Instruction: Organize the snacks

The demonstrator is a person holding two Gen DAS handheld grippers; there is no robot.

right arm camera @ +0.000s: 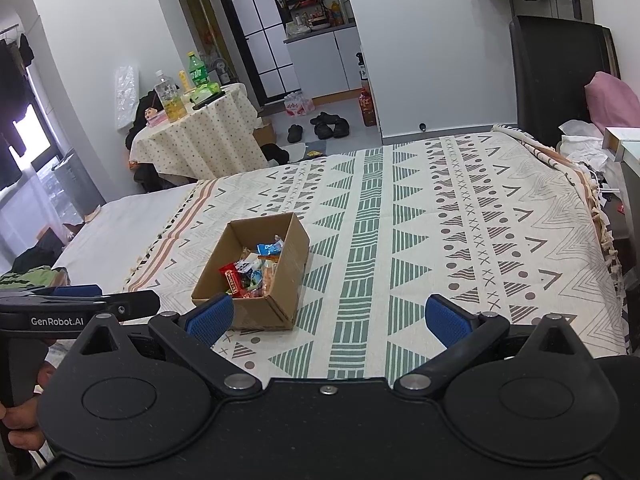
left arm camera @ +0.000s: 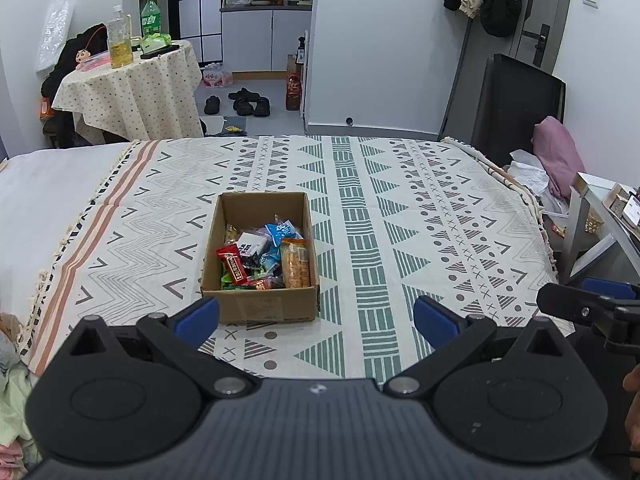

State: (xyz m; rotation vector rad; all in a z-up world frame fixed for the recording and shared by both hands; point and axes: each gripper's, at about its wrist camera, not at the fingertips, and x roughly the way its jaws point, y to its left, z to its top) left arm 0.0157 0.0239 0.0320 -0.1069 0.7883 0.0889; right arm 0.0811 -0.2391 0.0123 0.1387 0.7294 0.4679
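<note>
Both grippers, L (left arm camera: pixel 316 320) & R (right arm camera: pixel 328 320), fingers spread, empty; box (left arm camera: pixel 260 304) w/ snacks (left arm camera: pixel 264 256), labels unreadable.

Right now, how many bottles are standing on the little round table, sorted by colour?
Green soda bottle: 1
Clear bottle with yellow liquid: 1
Total: 2 bottles on the round table. A further yellow shape shows behind them in the right wrist view, too small to identify.

Even, soft indoor light; sharp, fisheye-curved edges.
</note>
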